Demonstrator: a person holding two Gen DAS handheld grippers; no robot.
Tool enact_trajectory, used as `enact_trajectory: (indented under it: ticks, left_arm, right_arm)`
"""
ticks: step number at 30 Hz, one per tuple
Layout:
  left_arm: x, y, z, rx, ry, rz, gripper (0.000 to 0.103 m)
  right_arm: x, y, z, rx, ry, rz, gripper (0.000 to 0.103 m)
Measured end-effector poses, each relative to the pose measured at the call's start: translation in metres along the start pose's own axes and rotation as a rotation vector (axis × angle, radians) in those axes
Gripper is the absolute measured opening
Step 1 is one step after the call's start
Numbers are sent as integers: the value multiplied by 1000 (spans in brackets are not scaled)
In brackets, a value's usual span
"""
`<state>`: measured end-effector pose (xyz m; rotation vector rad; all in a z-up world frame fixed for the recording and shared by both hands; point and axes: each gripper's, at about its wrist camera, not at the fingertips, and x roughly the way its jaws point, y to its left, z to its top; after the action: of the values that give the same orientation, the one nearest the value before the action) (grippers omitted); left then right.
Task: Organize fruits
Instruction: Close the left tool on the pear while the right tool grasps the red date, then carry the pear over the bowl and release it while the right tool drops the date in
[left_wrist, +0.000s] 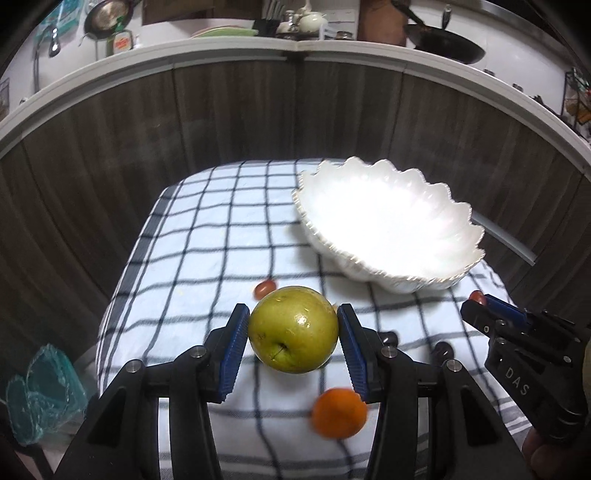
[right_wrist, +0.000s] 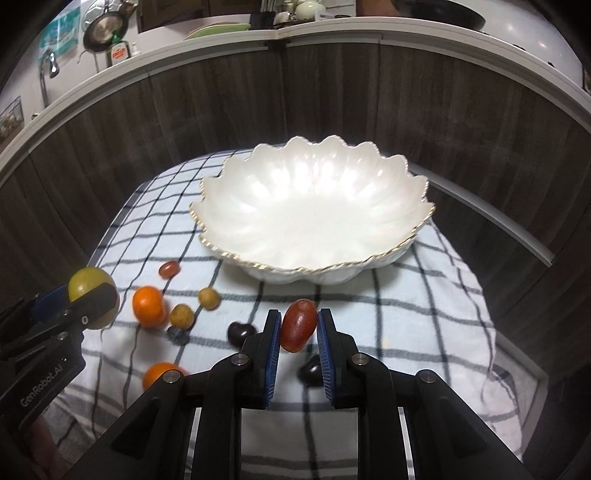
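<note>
My left gripper (left_wrist: 293, 325) is shut on a green apple (left_wrist: 293, 329), held above the checked cloth (left_wrist: 207, 236). My right gripper (right_wrist: 298, 325) is shut on a red oblong grape tomato (right_wrist: 298, 325), also lifted off the cloth. A white scalloped bowl (right_wrist: 369, 258) with a gold rim stands empty at the far side of the cloth, ahead of the right gripper and up-right of the left one (left_wrist: 454, 275). On the cloth lie an orange (right_wrist: 149, 306), a second orange (right_wrist: 160, 373), two small yellow-brown fruits (right_wrist: 209, 298) (right_wrist: 181, 315), a red tomato (right_wrist: 169, 268) and dark fruits (right_wrist: 240, 332).
The cloth covers a small table in front of a dark wood-panelled counter (right_wrist: 332, 96) with a white top carrying dishes and pans. A teal mesh bag (left_wrist: 40, 398) lies on the floor at the left. The table edge drops off on both sides.
</note>
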<state>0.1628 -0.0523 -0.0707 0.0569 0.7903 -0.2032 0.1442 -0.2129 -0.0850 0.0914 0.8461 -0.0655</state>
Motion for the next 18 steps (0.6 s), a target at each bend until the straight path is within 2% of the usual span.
enact_trajectory:
  ticks: [8, 18]
  left_arm:
    - [6, -18, 21, 24, -18, -32, 48]
    - [18, -35, 50, 58, -40, -69, 48]
  right_arm:
    - [-6, -16, 21, -15, -58, -38, 21]
    - [-2, -34, 48, -3, -89, -54, 21]
